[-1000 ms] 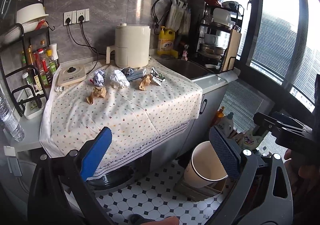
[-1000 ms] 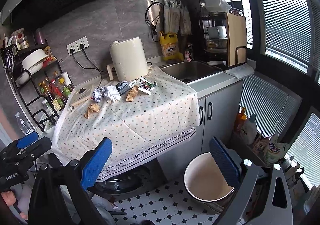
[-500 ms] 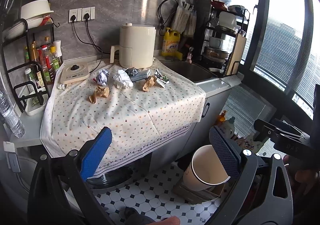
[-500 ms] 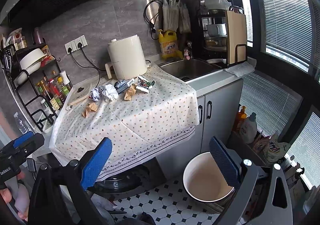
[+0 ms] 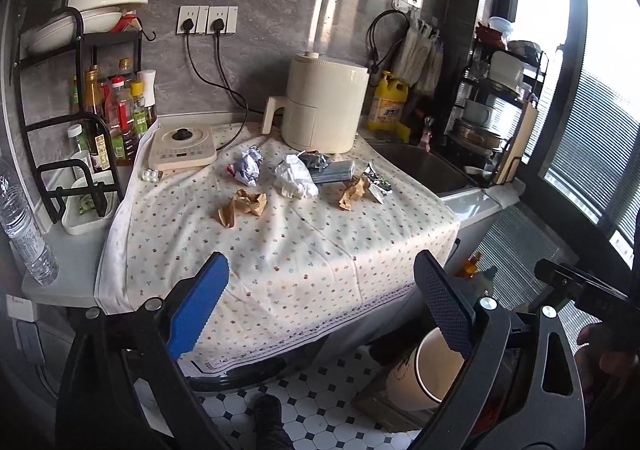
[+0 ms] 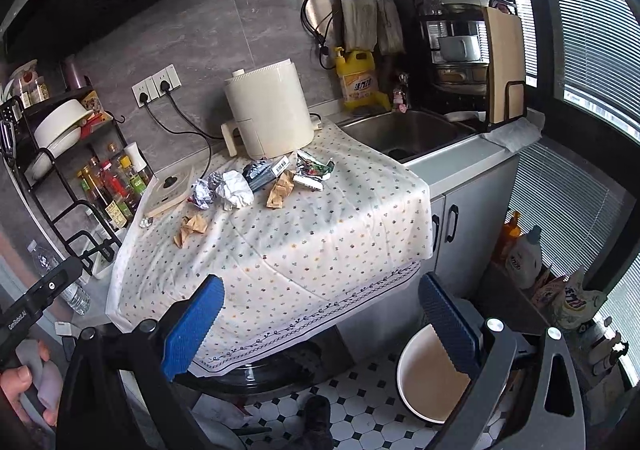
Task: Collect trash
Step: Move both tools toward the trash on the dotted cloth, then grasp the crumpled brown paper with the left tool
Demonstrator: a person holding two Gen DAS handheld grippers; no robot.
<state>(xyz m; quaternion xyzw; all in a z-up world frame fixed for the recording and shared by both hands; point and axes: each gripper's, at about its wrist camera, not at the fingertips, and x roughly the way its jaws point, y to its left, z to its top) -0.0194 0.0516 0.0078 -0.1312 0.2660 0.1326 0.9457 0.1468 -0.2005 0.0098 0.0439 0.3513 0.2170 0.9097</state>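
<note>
Right wrist view — left gripper (image 6: 38, 300) body marked "GenRobot.AI", yellow bottle (image 6: 357, 80) label unreadable

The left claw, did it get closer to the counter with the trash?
Yes. The left claw moved nearer: the air fryer and dotted tablecloth look bigger than before.

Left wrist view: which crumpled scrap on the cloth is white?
The white plastic wad mid-row, in front of the air fryer. The others are brown paper, bluish-grey paper, foil wrappers.
</note>
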